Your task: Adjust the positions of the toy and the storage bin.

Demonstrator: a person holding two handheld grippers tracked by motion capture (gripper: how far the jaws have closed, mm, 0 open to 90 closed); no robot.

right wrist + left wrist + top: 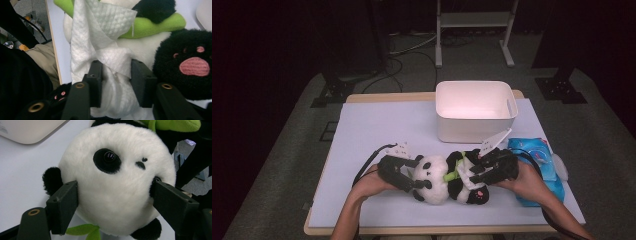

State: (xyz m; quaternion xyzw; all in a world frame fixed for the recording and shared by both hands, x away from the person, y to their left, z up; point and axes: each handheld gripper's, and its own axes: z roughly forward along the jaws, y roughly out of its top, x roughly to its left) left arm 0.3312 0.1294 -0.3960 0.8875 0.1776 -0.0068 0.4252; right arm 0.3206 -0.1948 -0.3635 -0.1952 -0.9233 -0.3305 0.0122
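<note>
A plush panda (437, 181) lies on its back on the pale mat, head to the left, with a green bamboo stalk (452, 175) across its chest. My left gripper (419, 175) is shut on the head; in the left gripper view the jaws of this gripper (113, 187) dent the white fur (117, 202) on both sides. My right gripper (475, 174) hovers over the belly. In the right gripper view a white wipe (100, 32) drapes over the belly and bunches loosely between the parted jaws of this gripper (117, 65). A black foot with a pink pad (193, 66) is to the right.
A white plastic bin (474, 129) stands behind the panda at the back of the mat (377, 125). A blue pack of wipes (538, 154) lies to the right under my right wrist. The table's front edge runs just below both hands.
</note>
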